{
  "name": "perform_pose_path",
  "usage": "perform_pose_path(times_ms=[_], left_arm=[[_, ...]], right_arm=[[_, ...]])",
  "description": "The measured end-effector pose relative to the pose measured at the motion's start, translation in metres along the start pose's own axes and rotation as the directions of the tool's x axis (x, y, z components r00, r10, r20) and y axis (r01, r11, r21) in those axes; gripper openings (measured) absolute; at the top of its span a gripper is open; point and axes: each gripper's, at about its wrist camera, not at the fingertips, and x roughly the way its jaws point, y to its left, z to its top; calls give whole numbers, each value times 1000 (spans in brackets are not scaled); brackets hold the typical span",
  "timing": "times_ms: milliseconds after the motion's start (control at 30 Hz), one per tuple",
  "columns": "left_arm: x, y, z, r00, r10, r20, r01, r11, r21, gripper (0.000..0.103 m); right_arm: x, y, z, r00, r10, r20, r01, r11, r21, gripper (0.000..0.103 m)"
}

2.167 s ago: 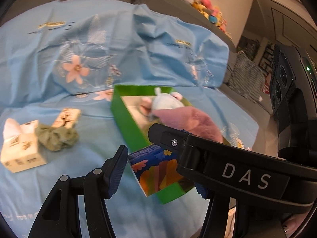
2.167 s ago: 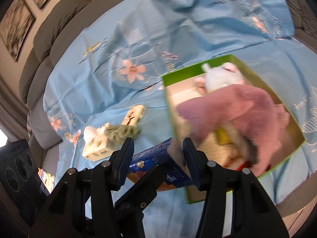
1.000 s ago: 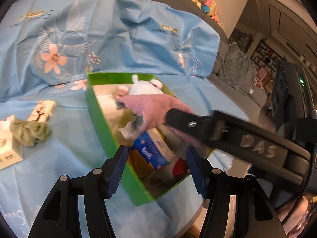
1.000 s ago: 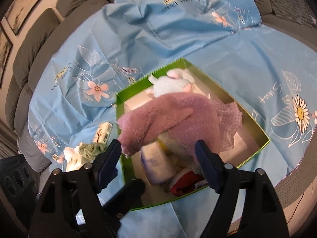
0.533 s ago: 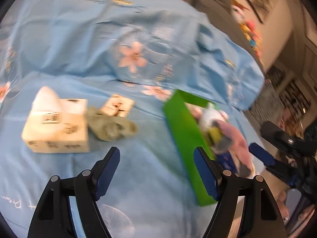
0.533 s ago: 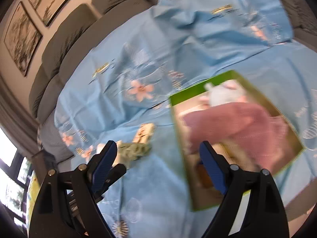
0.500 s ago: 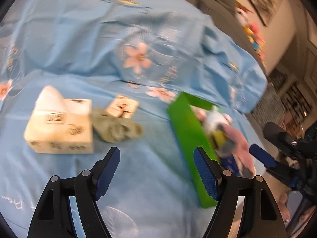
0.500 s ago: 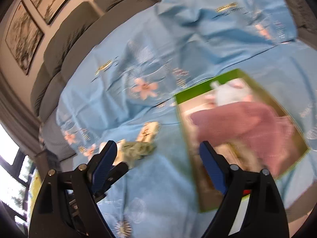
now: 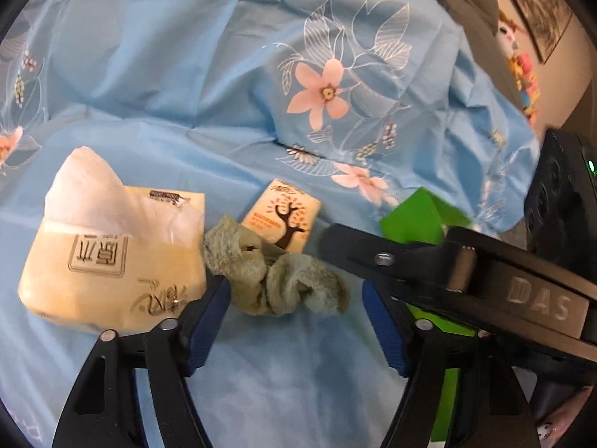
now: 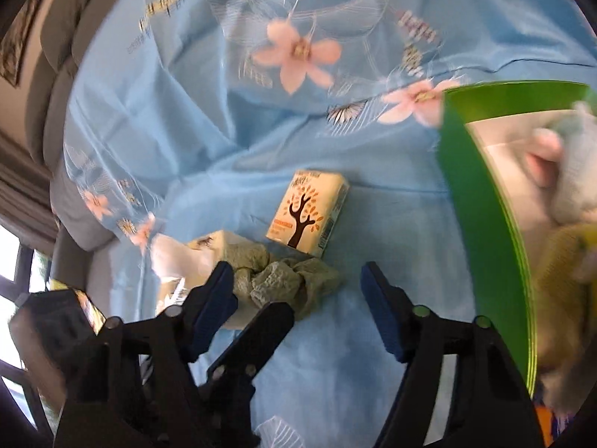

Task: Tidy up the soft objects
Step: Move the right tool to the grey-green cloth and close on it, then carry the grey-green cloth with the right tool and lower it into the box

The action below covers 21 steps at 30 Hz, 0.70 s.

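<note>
Left-wrist view: swung away from green box [image 9: 418, 216] onto green scrunchie [image 9: 276, 280] (beside tissue pack [image 9: 112, 261]); left tool [image 9: 294, 302] and right tool [image 10: 296, 291] both empty, narrowing. Scrunchie next.

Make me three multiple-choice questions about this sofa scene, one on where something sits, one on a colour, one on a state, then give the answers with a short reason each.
1. Where does the green scrunchie lie?
A. Inside the box
B. On the blue sheet, between the big tissue pack and the small tree-print pack
C. On the sofa back

2. What colour is the box?
A. Green
B. Red
C. White

3. What do the left tongs hold?
A. The tree-print pack
B. The big tissue pack
C. Nothing

Answers: 1 B, it rests on the sheet against both packs. 2 A, its walls are bright green. 3 C, the closing pads press on nothing; the scrunchie lies ahead of them.
</note>
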Motion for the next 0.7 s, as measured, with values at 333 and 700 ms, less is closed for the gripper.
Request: perform_pose_path(times_ms=[333, 700], left_arm=[[21, -2, -3, 997, 71, -43, -70, 997, 29, 44], [-26, -50, 2, 997, -49, 53, 43, 994, 103, 43]], right_arm=[[45, -7, 5, 993, 50, -106, -47, 998, 29, 28], [-31, -16, 8, 985, 165, 54, -168, 985, 39, 9]])
